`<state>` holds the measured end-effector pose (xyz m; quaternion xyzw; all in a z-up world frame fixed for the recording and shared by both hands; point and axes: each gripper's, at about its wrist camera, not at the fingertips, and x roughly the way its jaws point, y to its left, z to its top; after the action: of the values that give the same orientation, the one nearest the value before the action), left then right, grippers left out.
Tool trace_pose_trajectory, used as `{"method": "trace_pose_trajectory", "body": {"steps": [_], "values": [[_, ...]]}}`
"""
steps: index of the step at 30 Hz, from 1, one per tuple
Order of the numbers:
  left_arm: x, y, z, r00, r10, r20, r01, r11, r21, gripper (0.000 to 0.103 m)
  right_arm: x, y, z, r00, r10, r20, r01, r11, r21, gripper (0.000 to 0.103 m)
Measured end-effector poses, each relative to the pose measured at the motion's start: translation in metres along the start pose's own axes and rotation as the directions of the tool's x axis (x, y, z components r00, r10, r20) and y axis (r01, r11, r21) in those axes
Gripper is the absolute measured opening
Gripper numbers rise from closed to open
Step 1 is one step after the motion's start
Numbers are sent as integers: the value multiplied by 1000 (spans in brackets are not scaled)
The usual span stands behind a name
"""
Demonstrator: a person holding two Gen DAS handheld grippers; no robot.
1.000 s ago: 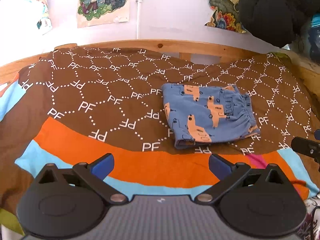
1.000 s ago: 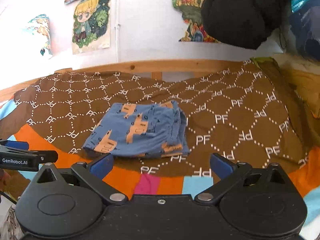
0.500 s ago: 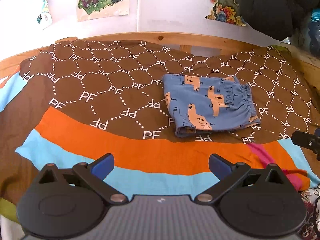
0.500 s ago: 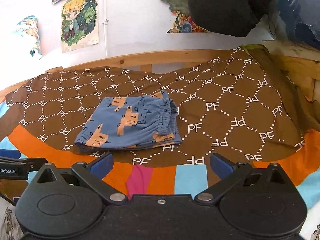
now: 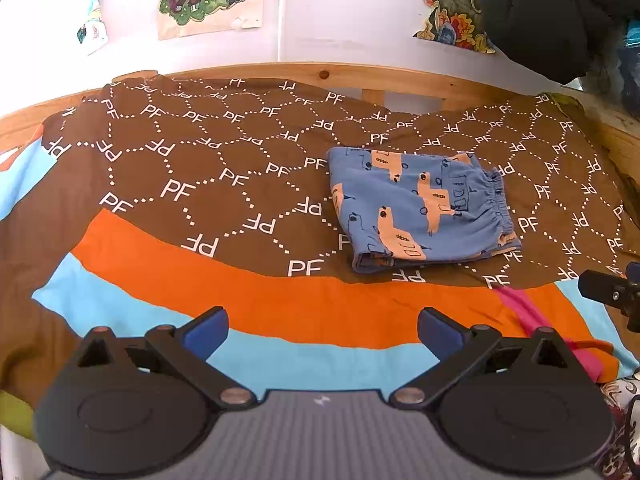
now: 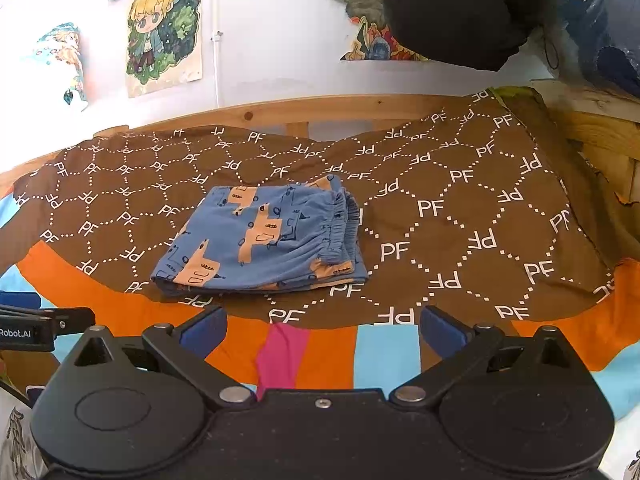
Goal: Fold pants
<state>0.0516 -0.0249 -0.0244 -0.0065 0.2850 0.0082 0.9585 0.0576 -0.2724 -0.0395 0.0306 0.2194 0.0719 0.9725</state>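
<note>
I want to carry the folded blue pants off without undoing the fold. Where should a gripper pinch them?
Probably the near folded edge of the blue pants, coming in low from the front. The layers stack into one thick, closed lip there, while the gathered waistband on the right fans into loose layers.

A home bedroom: a wooden-framed bed (image 6: 340, 110) under a patterned bedspread (image 6: 460, 208), cartoon posters (image 6: 164, 28) on the wall.

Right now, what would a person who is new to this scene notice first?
The folded blue pants with orange truck prints lie on the brown bedspread with white PF letters, right of centre. Both the left gripper and the right gripper hover open and empty near the orange band.
</note>
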Motion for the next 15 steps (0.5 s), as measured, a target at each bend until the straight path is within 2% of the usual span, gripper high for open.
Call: {"method": "trace_pose_trajectory", "body": {"steps": [15], "values": [[0,2,0,1000,-1,-4,1,1000,-5,103,1,0,-2,1000,2,-4,-2,1000,-2,102]]}}
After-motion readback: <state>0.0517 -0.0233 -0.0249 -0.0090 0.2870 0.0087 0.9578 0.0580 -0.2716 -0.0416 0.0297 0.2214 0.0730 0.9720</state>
